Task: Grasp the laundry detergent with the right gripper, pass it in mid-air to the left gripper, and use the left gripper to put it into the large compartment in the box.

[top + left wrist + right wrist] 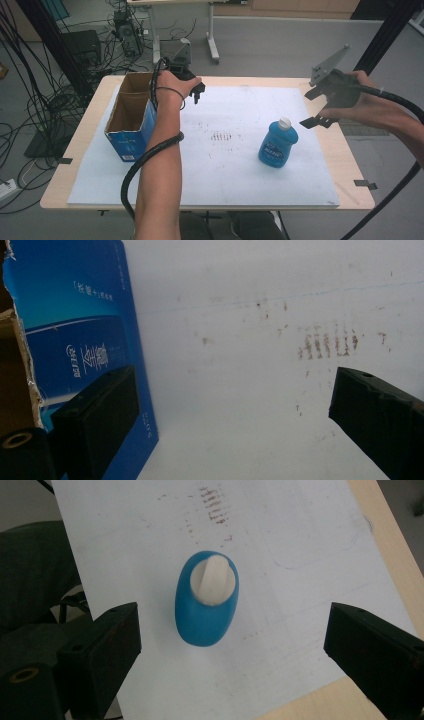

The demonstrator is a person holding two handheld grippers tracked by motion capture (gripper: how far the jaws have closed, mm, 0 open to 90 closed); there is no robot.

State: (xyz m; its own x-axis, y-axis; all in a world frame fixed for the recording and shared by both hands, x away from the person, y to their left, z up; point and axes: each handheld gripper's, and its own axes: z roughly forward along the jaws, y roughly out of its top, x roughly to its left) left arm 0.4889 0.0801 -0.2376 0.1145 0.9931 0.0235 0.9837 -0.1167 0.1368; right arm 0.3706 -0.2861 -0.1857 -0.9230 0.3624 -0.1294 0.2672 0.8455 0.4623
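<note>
A blue bottle (278, 144) with a white cap stands upright on the white sheet (225, 165), right of the middle. My right gripper (312, 107) hovers above and to the right of it, jaws wide open with nothing between them. In the right gripper view the bottle (206, 600) is seen from above, ahead of the open right gripper (230, 645) and apart from both jaws. An open blue cardboard box (131, 117) stands at the left of the sheet. My left gripper (197, 92) sits by the box's far right corner. In the left gripper view the left gripper (235, 410) is open over bare sheet, beside the box's blue wall (85, 330).
Brown smudges (220, 136) mark the sheet's middle. The wooden table (350, 165) shows as a margin around the sheet, with black tape tabs (365, 184) near its edges. Cables (30, 100), a computer case (82, 47) and a desk's legs (212, 45) fill the floor behind.
</note>
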